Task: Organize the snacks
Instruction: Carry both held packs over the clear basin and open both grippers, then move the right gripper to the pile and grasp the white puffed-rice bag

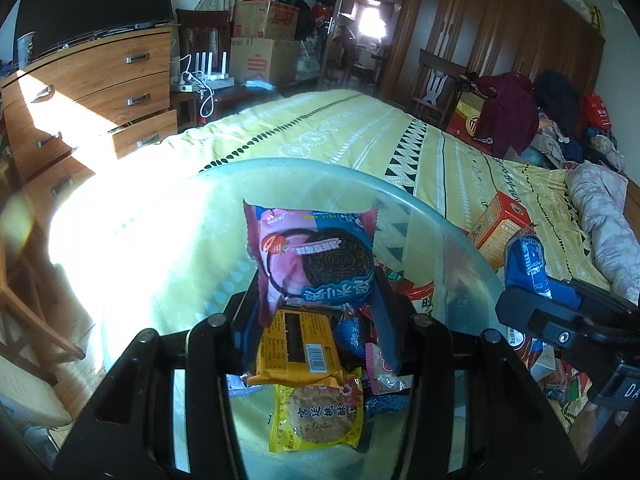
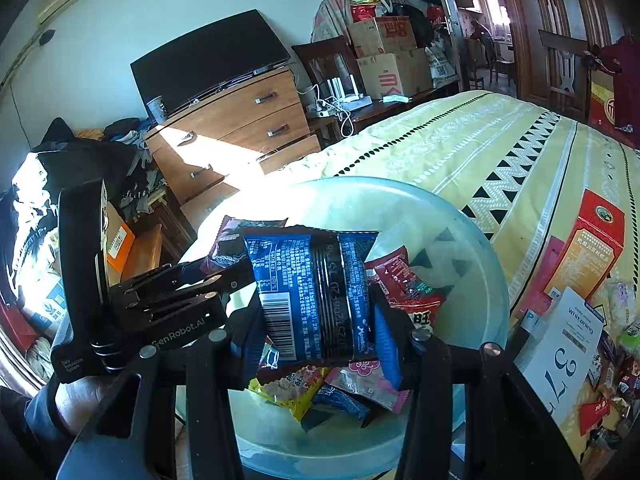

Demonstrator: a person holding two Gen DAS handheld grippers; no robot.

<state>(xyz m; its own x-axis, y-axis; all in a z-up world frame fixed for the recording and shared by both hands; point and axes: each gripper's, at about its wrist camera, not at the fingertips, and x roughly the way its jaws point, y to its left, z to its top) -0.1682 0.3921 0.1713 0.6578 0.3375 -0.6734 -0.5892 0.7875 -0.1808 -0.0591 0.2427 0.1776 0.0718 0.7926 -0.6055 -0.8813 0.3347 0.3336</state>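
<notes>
Step now: I am putting snacks into the big bowl (image 1: 224, 176). Both my claws are over it, and each one has a snack.

Left claw (image 1: 316, 300): It is pinching the pink cookie pack (image 1: 312, 258) by its lower part. The pack stands up between the two fingers, over the middle of the bowl.

Right claw (image 2: 318, 320): It is pinching the blue cookie pack (image 2: 312, 296), with the barcode side facing me. The pack hangs over the near half of the bowl. The two claws are close together but I see no touching.

Bowl: It is pale and see-through, and it sits on the yellow bed cover (image 1: 344, 128), near the bed's near edge. Inside, at the near side, there is a small pile: an orange pack (image 1: 298, 346), a yellow cookie pack (image 1: 316, 420), a red pack (image 2: 404, 284) and some little wrapped ones.

Still outside: An orange box (image 2: 584, 252) lies on the bed cover to the right of the bowl. More small snacks and a white card (image 2: 560, 348) lie past the bowl's right rim.

Next move, I think: Each claw should go down a little and spread, so its pack drops onto the pile. I would let go one at a time, so the packs do not bump and slide over the rim.

After that, I guess: Go back to the loose snacks on the right for more. The job looks about half done.
</notes>
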